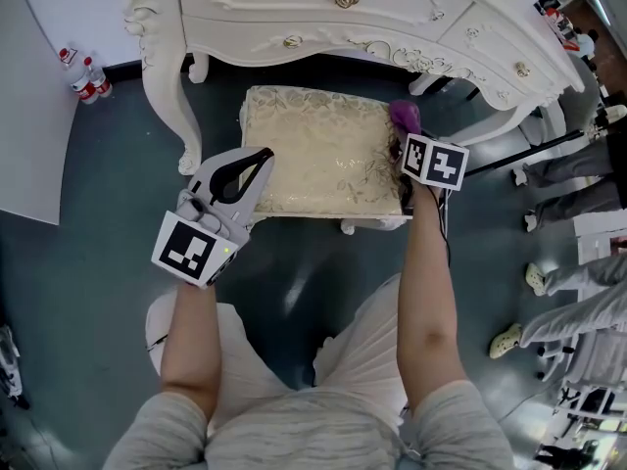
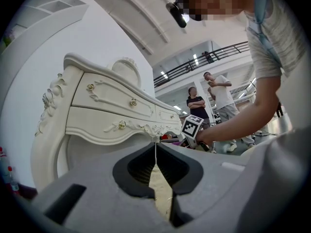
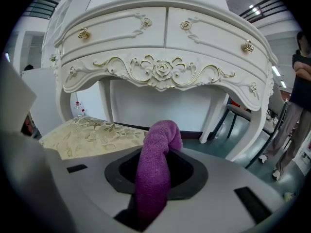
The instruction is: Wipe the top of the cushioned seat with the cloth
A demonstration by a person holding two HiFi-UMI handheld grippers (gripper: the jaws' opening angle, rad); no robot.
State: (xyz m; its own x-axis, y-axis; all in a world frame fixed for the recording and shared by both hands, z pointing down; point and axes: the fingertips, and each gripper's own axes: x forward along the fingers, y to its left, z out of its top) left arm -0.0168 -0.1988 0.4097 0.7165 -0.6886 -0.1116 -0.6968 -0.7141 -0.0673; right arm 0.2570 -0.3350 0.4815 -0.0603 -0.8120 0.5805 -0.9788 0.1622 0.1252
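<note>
The cushioned seat (image 1: 313, 150) has a cream floral top and stands in front of the dressing table. My left gripper (image 1: 265, 154) hovers at the seat's left front edge, jaws shut with nothing between them; in the left gripper view (image 2: 156, 148) the tips meet over the seat fabric (image 2: 163, 193). My right gripper (image 1: 404, 131) is at the seat's right edge, shut on a purple cloth (image 1: 405, 116). In the right gripper view (image 3: 156, 152) the cloth (image 3: 154, 171) sticks up from the jaws in a roll, and the seat (image 3: 92, 132) lies to the left, below it.
A white ornate dressing table (image 1: 343, 18) overhangs the seat's far side, with its carved leg (image 1: 167, 86) at the left. Bottles (image 1: 83, 76) stand on the floor at far left. People's legs (image 1: 573, 306) and white furniture (image 1: 529, 116) crowd the right.
</note>
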